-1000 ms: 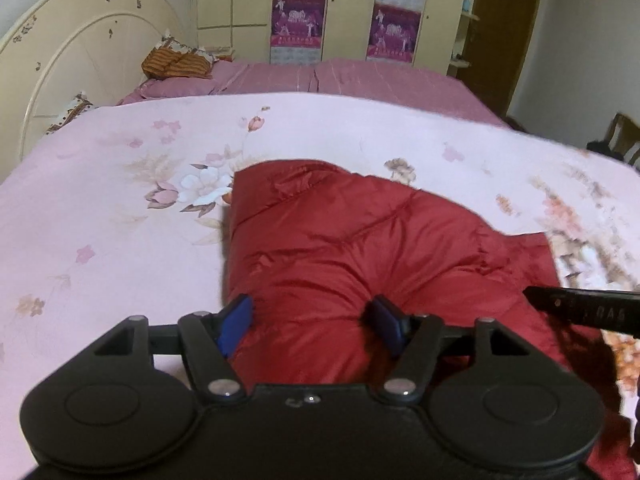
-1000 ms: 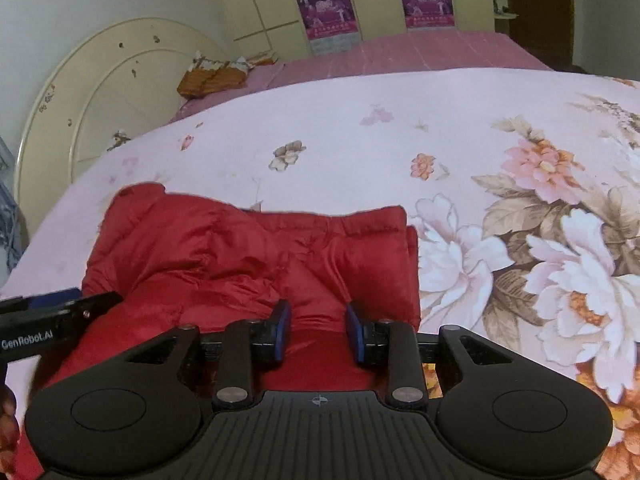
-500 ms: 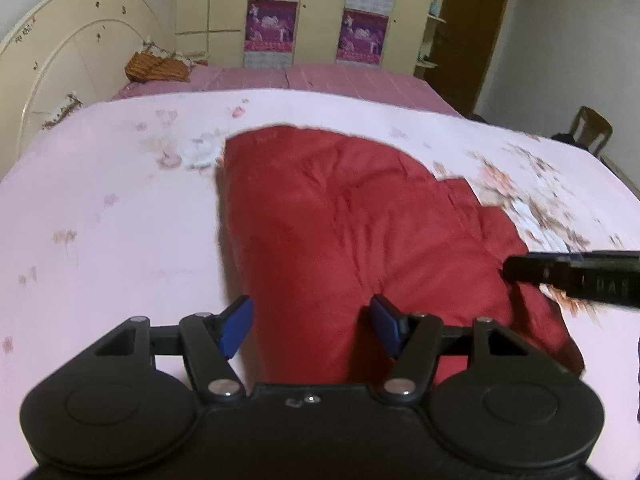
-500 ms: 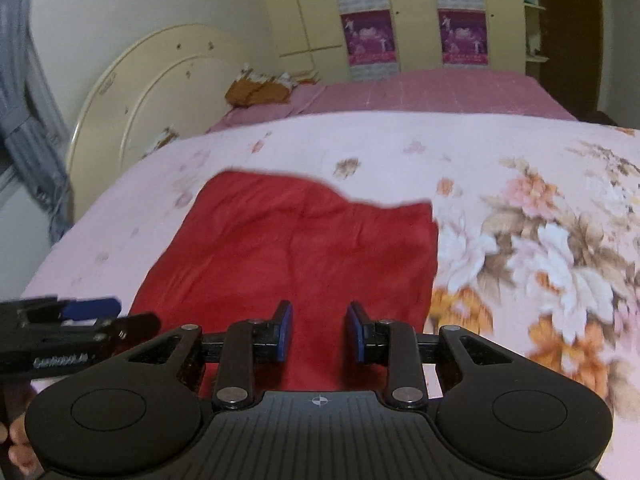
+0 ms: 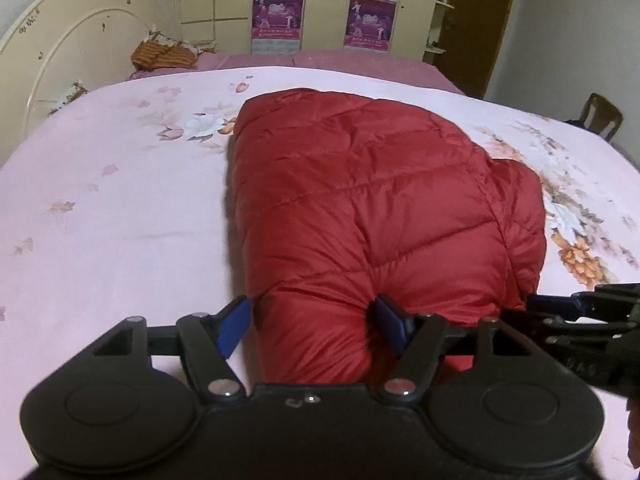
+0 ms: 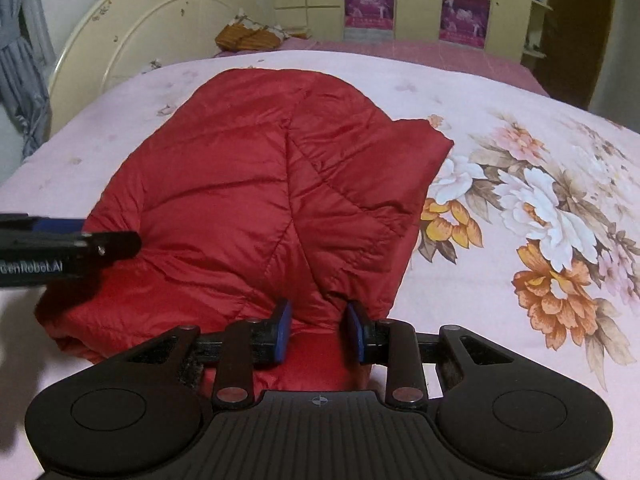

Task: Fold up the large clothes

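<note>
A red quilted jacket (image 5: 360, 200) lies folded on the pink floral bedspread (image 5: 120, 220), its near edge under both grippers. My left gripper (image 5: 312, 320) straddles the near left corner; its jaws are opening, the right pad still dents the fabric and the left pad stands just clear of it. My right gripper (image 6: 318, 328) is shut on a pinched ridge of the jacket (image 6: 260, 184) at the near right corner. Each gripper shows in the other's view: the right gripper (image 5: 580, 308) at the right edge, the left gripper (image 6: 80, 244) at the left edge.
A cream headboard (image 5: 60, 64) stands at the far left with an orange cloth (image 5: 164, 54) on the bed beside it. Wardrobe doors with purple posters (image 5: 280, 12) line the back wall. A brown door (image 5: 480, 20) and a wooden chair (image 5: 604, 116) are at the right.
The jacket went from bunched up to lying long and flatter, quilted side up. Both grippers shifted across the bed with its near edge. The left jaws have widened a little.
</note>
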